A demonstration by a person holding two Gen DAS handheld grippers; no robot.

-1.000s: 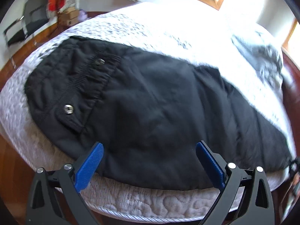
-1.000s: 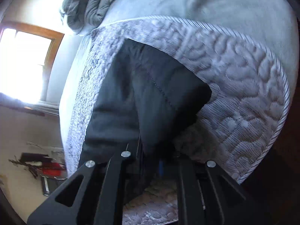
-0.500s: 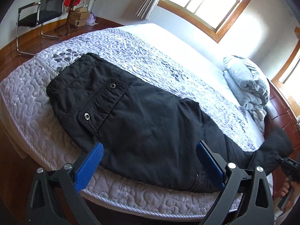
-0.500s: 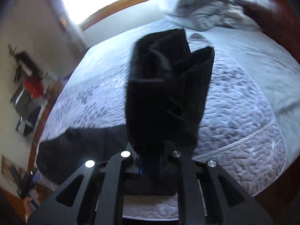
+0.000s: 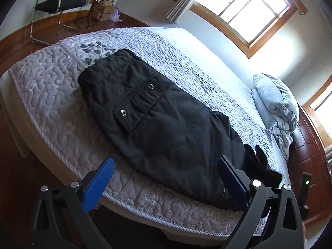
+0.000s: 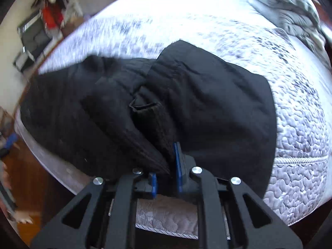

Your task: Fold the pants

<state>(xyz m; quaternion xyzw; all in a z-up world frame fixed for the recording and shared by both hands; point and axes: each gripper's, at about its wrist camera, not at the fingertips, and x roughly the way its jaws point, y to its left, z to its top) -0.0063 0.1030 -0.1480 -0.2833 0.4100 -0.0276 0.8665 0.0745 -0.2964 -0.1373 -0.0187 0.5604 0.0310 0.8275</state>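
Observation:
Black pants (image 5: pixel 166 128) lie lengthwise along the near edge of the bed (image 5: pixel 51 95), waistband with two snap buttons at the far left. My left gripper (image 5: pixel 166 178) is open and empty, hovering just off the bed edge over the pants' thigh. My right gripper (image 6: pixel 166 166) is shut on the pants' leg end (image 6: pixel 153 124), which it holds folded back over the rest of the pants (image 6: pixel 217 108). In the left wrist view the lifted leg end (image 5: pixel 261 166) shows at the right.
A folded grey duvet (image 5: pixel 274 108) lies at the head of the bed. A wooden headboard (image 5: pixel 309 166) stands at the right. A black chair (image 5: pixel 62 0) and boxes stand on the wooden floor beyond the bed's foot. A window (image 5: pixel 249 10) is behind.
My right gripper has lifted the leg end off the bed and carried it over towards the waistband. My left gripper has drawn back and up from the pants.

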